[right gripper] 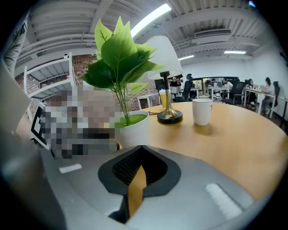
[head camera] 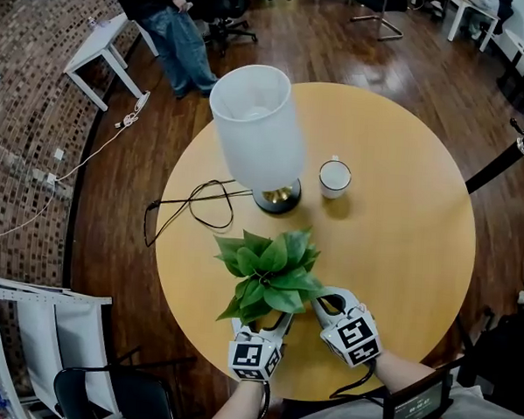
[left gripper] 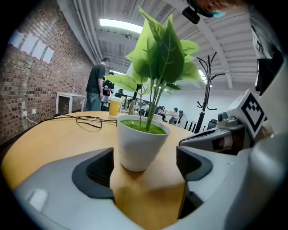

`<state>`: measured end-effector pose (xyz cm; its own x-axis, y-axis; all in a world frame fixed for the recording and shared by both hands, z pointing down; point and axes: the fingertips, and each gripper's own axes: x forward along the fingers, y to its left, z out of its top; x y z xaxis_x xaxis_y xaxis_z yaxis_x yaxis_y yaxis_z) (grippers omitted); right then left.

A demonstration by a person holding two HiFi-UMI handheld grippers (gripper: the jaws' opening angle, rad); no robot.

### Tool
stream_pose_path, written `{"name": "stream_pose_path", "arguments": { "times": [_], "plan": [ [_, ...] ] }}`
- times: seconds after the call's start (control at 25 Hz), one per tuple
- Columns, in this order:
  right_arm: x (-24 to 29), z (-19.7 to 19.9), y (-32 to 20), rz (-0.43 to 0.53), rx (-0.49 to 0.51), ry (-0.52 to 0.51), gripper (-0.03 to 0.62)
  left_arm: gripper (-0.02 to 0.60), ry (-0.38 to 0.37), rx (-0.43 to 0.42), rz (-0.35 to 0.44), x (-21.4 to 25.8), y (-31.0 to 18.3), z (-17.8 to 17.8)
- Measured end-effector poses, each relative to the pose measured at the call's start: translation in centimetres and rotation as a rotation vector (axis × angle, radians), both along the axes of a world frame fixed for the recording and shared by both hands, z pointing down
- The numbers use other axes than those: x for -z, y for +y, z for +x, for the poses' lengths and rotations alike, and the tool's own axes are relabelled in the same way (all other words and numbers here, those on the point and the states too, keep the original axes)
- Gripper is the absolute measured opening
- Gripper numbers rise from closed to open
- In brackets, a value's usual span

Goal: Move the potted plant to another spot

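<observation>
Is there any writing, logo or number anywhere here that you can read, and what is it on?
No readable text anywhere.
Small screen at the bottom edge: lettering too small to read.
Marker cubes: black-and-white patterns, not words.
Mug, pot, lamp: plain.

Bright, even light all round you.
Ceiling strips (right gripper: 150, 18) glare; soft shadows lie under your potted plant (left gripper: 137, 143) and lamp (head camera: 253, 125); both gripper views bend and darken at the edges.

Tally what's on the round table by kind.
Potted plant: 1
Table lamp: 1
White cup: 1
Black cable: 1
Total: 4
</observation>
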<state>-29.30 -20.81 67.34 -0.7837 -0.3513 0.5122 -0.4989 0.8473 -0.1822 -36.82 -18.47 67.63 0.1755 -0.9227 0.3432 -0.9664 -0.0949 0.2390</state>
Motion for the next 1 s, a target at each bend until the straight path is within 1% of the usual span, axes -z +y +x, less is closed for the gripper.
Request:
{"name": "stream_pose_path", "arguments": {
  "times": [0.04,0.2,0.32,0.52,0.68,0.72,0.76,1.0],
  "plan": [
    [0.0,0.0,-0.2,0.003,-0.003,0.002,0.009,0.43,-0.009,-0.015,0.013,0.1,-0.5,-0.1],
    [-0.4,0.5,-1.0,0.006,-0.022,0.014,0.008,0.494,-0.058,-0.102,0.048,0.2,-2.5,0.1],
    [-0.8,0.7,-1.3,0.006,-0.031,0.021,0.009,0.524,-0.087,-0.158,0.059,-0.1,-3.6,0.4],
    [-1.2,0.8,-1.6,0.004,-0.035,0.029,0.008,0.558,-0.12,-0.198,0.069,-0.8,-4.9,0.6],
    [-1.7,0.8,-2.0,0.004,-0.038,0.035,0.009,0.561,-0.136,-0.202,0.095,-1.2,-5.8,0.3],
    [-1.8,0.9,-2.1,0.004,-0.041,0.037,0.008,0.544,-0.135,-0.202,0.102,-1.6,-5.8,0.2],
    [-1.8,1.0,-2.1,0.003,-0.044,0.038,0.008,0.541,-0.131,-0.202,0.107,-1.7,-5.8,0.2],
    [-1.8,1.5,-2.3,0.005,-0.053,0.045,0.009,0.538,-0.118,-0.208,0.113,-0.4,-6.1,0.4]
  ]
}}
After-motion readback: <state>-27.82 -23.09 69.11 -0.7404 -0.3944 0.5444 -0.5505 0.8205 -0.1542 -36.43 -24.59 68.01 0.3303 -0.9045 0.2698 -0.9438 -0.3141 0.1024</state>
